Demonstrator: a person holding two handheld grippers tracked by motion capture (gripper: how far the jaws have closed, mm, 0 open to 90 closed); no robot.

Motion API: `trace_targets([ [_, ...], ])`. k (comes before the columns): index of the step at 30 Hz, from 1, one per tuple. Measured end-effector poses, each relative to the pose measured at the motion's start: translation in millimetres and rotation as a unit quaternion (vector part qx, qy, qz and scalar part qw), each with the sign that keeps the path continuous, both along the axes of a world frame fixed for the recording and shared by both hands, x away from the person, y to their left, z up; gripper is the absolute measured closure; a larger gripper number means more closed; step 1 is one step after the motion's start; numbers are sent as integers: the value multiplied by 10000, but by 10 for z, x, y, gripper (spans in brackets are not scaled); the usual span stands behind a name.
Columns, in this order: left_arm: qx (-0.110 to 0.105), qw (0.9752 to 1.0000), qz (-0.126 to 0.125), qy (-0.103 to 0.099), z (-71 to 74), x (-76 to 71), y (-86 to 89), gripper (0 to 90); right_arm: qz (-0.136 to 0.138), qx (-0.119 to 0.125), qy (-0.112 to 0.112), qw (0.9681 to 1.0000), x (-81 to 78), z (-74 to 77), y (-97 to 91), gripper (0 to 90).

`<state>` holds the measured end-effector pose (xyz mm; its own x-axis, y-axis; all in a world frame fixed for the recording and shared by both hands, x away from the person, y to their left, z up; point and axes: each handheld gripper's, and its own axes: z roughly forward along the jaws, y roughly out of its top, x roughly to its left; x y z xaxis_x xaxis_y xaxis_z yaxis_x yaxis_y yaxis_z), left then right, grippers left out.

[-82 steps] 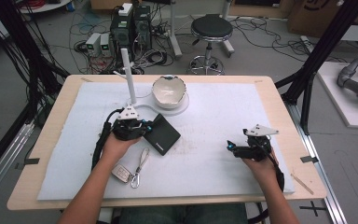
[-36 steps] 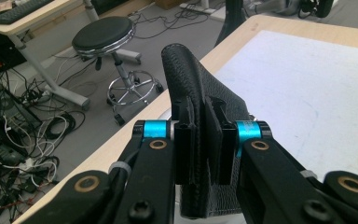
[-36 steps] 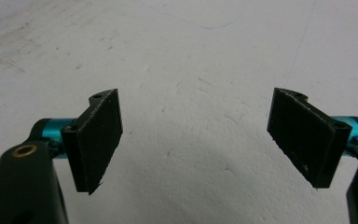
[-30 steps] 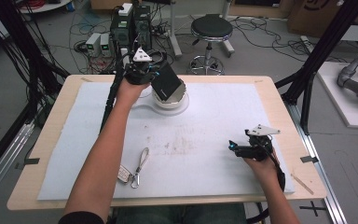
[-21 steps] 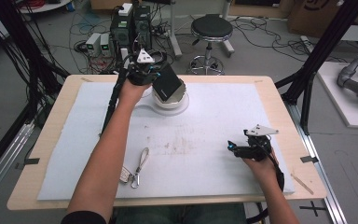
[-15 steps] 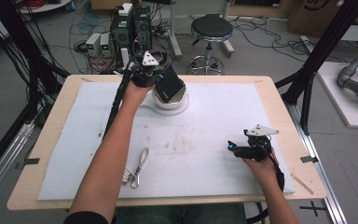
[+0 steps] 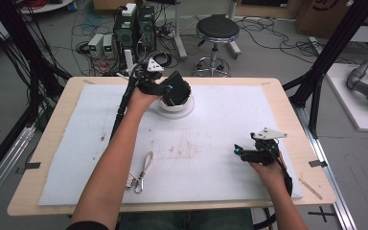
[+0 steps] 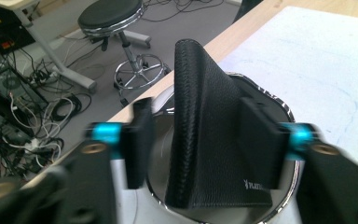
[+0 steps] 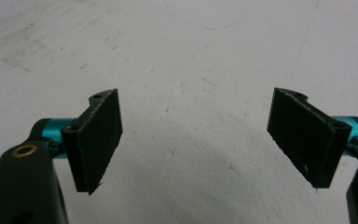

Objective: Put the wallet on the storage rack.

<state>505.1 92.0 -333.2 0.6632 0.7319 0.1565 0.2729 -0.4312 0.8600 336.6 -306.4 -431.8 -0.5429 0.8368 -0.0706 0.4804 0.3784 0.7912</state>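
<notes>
Left gripper (image 8: pixel 205 154): fingers just opening, spread around black grained-leather wallet (image 8: pixel 214 135), standing in round white bowl (image 7: pixel 177 106).
Right gripper (image 9: pixel 196 140): fingers spread wide over table (image 7: pixel 268 86).

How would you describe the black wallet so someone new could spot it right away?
Start at the white mat covering the wooden table, then go to the white bowl near its far edge. The black wallet stands in that bowl, a folded, grained leather piece with small white lettering at a lower corner, between the open jaws of the left tool. It is the only dark leather item; the keys lie nearer the person.
</notes>
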Motion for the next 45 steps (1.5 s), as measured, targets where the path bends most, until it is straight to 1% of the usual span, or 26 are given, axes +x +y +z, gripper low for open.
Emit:
trace_targets([
  [1,-20,10000,25,-3,16,-20,14,353,0,0,0,10000,0,0,0,182],
  [3,-26,10000,12,-45,66,-69,58,323,15,-19,7,10000,0,2,13,182],
  [6,-146,9998,45,-119,160,-162,136,307,39,-7,-15,10000,-2,15,25,182],
  [8,-146,9998,43,-135,201,-229,178,299,24,31,-62,10000,-9,37,25,182],
  [10,-90,9999,39,-117,234,-317,223,299,38,53,-71,10000,-9,40,28,182],
  [12,-114,9999,72,-102,246,-391,260,296,47,44,-66,10000,-6,44,33,182],
  [15,-174,9998,47,-74,255,-497,312,277,71,59,-72,9999,5,44,49,182],
  [20,-283,9995,2,-128,253,-689,385,263,108,69,-74,9999,24,51,80,182],
  [23,-405,9991,-20,-147,199,-850,463,256,110,87,-80,9999,34,52,80,182],
  [24,-443,9989,-27,-150,154,-933,510,256,113,80,-100,9999,42,51,74,181],
  [26,-464,9988,-20,-141,102,-1015,561,255,85,117,-78,9999,51,50,64,182],
  [28,-520,9986,-10,-94,19,-1126,644,253,72,135,-75,9999,60,48,54,182],
  [32,-767,9970,34,-61,-112,-1305,803,252,46,156,-66,9998,63,48,52,182],
  [33,-868,9962,61,-35,-161,-1358,852,250,37,146,-64,9999,64,48,51,182],
  [35,-962,9953,108,-40,-246,-1426,926,250,34,142,-67,9999,65,47,49,182],
  [37,-1027,9945,181,-59,-338,-1480,992,250,-4,129,-54,9999,79,41,43,182],
  [38,-1034,9944,216,-35,-366,-1478,1006,250,-4,129,-54,9999,79,41,43,182],
  [39,-1047,9942,243,104,-392,-1470,1029,249,-14,137,-50,9999,86,37,43,182],
  [40,-1131,9931,264,147,-403,-1476,1051,240,-33,137,-43,9999,109,28,43,182],
  [41,-1189,9924,274,130,-410,-1487,1063,240,-33,137,-43,9999,109,28,43,182],
  [43,-1185,9926,204,137,-436,-1503,1081,239,-29,120,-51,9999,124,29,44,182],
  [45,-1165,9929,172,165,-475,-1502,1095,234,-87,160,-66,9998,119,50,50,182],
])
